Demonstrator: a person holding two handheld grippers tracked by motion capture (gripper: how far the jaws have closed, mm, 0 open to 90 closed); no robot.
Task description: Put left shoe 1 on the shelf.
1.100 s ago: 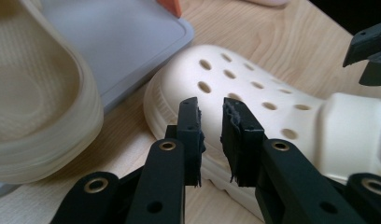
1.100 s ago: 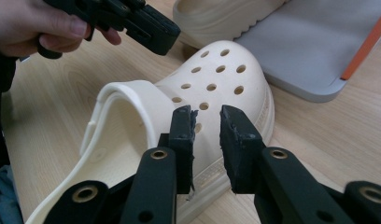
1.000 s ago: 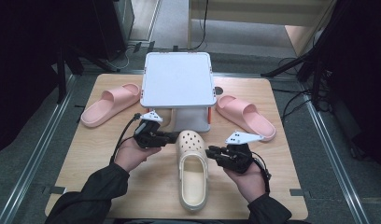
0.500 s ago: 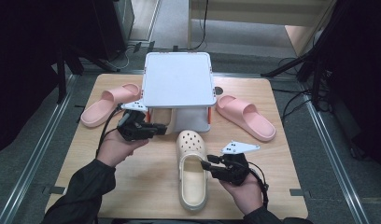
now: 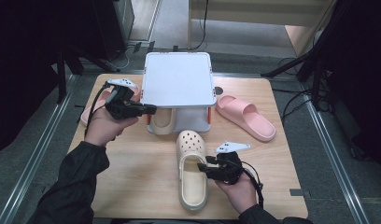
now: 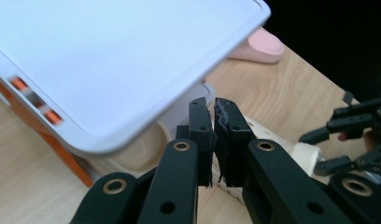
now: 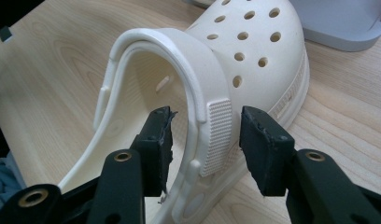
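Since the earlier frame the left gripper (image 5: 149, 109) has risen away from the cream clog (image 5: 192, 168) toward the white rack (image 5: 179, 79), its jaws closing on nothing. The right gripper (image 7: 205, 135) is opening — its jaws are straddling the clog's side wall, not pressing. The clog is lying on the tabletop (image 5: 132, 186). Better to close squarely on the wall before lifting. Under the rack, a second clog (image 5: 163, 122) is sitting.

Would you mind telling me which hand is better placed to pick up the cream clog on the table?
The right. Its claw already straddles the wall of the cream clog, its jaws just opened, pads not yet pressing. The left claw is shut and empty, up beside the white rack.
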